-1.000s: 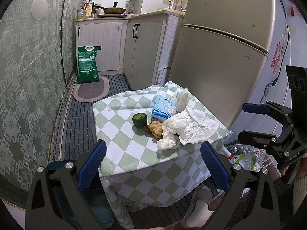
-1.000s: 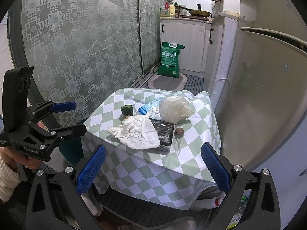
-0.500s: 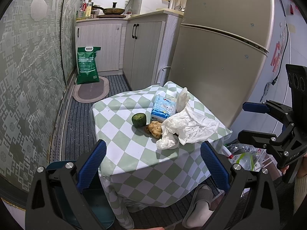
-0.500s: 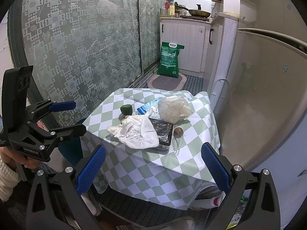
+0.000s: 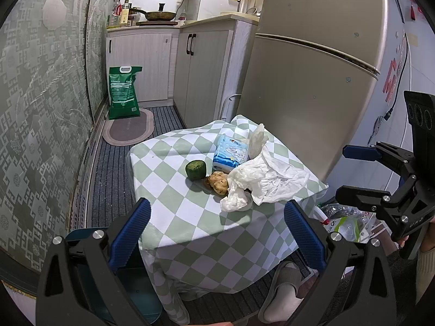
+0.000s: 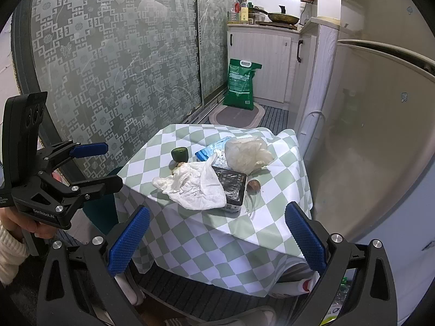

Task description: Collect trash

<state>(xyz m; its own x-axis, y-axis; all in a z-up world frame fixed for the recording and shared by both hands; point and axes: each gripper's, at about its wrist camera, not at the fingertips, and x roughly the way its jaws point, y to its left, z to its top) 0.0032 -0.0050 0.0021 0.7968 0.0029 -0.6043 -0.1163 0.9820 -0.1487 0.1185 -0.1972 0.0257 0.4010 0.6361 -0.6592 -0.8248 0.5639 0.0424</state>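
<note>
A small table with a green-and-white checked cloth (image 5: 174, 209) (image 6: 261, 217) carries the trash. On it lie a crumpled white plastic bag (image 5: 266, 179) (image 6: 195, 184), a green fruit (image 5: 195, 169) (image 6: 179, 154), a brown lumpy piece (image 5: 217, 182), a blue-and-white tissue pack (image 5: 231, 154) (image 6: 206, 152), a second crumpled white bag (image 6: 247, 154), a black packet (image 6: 231, 187) and a small brown round thing (image 6: 253, 185). My left gripper (image 5: 217, 233) (image 6: 92, 165) is open and empty, short of the table's near edge. My right gripper (image 6: 216, 237) (image 5: 356, 174) is open and empty, also short of the table.
A dark teal bin (image 5: 87, 236) stands on the floor left of the table. A beige fridge (image 5: 312, 81) stands behind it, cabinets (image 5: 201, 68) and a green sack (image 5: 123, 92) farther back. A patterned glass wall (image 6: 108, 68) runs along the left. Bagged rubbish (image 5: 342, 220) lies on the floor.
Both views have drifted very slightly; the table and the things on it have not moved. Both grippers stay open.
</note>
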